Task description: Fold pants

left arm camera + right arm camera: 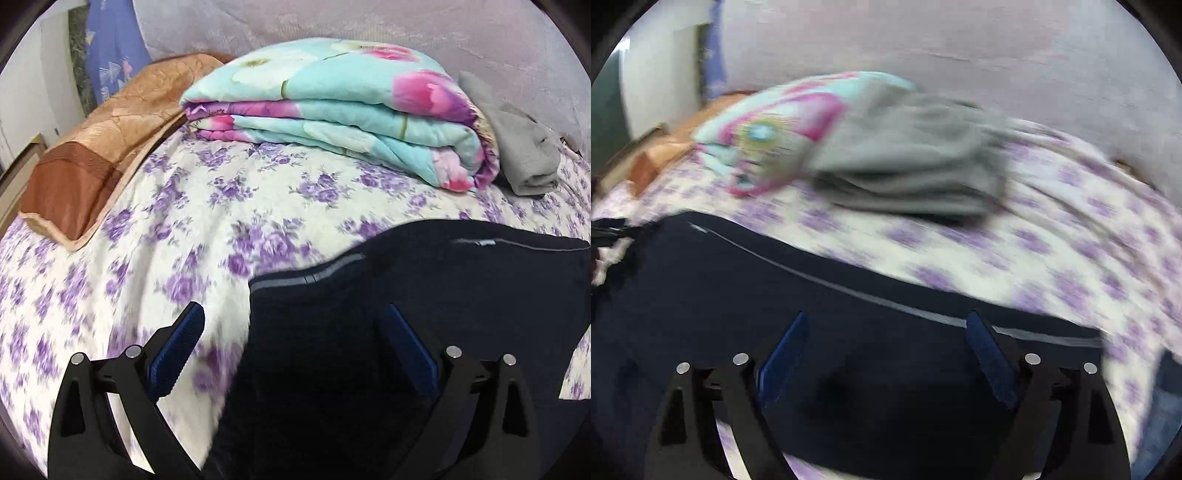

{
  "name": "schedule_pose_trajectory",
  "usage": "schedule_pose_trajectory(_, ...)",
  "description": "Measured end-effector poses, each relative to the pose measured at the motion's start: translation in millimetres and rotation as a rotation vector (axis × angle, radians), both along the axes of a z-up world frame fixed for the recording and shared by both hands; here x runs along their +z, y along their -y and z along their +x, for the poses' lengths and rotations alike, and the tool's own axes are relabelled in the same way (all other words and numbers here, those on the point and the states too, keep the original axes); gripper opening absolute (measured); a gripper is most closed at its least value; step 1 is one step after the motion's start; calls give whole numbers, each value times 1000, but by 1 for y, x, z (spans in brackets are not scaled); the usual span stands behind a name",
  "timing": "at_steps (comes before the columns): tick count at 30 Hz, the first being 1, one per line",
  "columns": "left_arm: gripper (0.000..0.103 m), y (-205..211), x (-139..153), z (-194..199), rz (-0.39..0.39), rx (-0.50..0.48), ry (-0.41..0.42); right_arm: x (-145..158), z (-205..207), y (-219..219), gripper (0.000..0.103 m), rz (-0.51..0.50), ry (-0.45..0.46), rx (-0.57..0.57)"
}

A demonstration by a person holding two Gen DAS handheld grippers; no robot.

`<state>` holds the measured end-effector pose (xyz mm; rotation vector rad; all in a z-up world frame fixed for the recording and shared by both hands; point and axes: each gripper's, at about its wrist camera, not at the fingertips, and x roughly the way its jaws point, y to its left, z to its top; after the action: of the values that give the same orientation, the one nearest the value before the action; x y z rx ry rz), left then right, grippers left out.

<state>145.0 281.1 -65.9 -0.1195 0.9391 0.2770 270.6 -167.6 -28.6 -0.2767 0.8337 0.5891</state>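
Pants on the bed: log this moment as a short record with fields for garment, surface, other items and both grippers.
garment: dark navy pants, lying on the bed, grey-striped waistband showing
surface: bedsheet with purple flowers
other items: folded floral quilt behind the pants, folded grey garment beside the quilt, brown pillow at left
left gripper: open, over the pants' left edge, holding nothing
right gripper: open, over the pants, holding nothing; view blurred
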Motion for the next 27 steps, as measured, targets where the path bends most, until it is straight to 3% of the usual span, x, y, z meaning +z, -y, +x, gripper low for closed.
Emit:
schedule_pose_trajectory(1,93,-4,-1,6,8,-9,-5,1,1,-17,92,13,-11,21)
schedule_pose_trajectory(3,78,-8,-5,17,20,-55,-20,-7,6,-59,92,16,-21,100)
schedule_pose_trajectory(5,73,-5,-10,27,38,-110,-43,-13,3,-94,92,-25,-2,176)
schedule_pose_trajectory(7,70,3,-18,37,69,-204,-80,-28,0,-131,92,-171,46,244)
schedule_pose_trajectory(10,68,18,-29,46,188,-368,-130,-53,10,-162,92,-351,74,307)
schedule_pose_trajectory(11,66,17,-29,49,181,-392,-134,-60,18,-166,92,-368,56,317)
schedule_pose_trajectory(12,56,14,-29,54,145,-404,-142,-67,29,-168,92,-358,11,323)
schedule_pose_trajectory(13,51,8,-30,60,64,-419,-161,-70,35,-168,92,-339,-20,322)
schedule_pose_trajectory(14,44,5,-30,62,23,-430,-167,-74,41,-167,86,-314,-57,320)
schedule_pose_trajectory(16,33,12,-29,62,46,-479,-160,-75,40,-169,50,-243,-127,375)
schedule_pose_trajectory(17,23,16,-28,61,58,-500,-156,-72,34,-168,20,-225,-144,398)
schedule_pose_trajectory(18,20,21,-26,58,90,-503,-150,-70,29,-169,11,-226,-144,409)
schedule_pose_trajectory(20,17,30,-20,51,138,-506,-135,-63,19,-164,6,-225,-123,422)
schedule_pose_trajectory(22,16,33,-5,42,152,-495,-93,-39,9,-146,6,-135,-132,419)
schedule_pose_trajectory(27,15,46,63,-10,135,-531,58,37,-41,-96,6,36,-93,457)
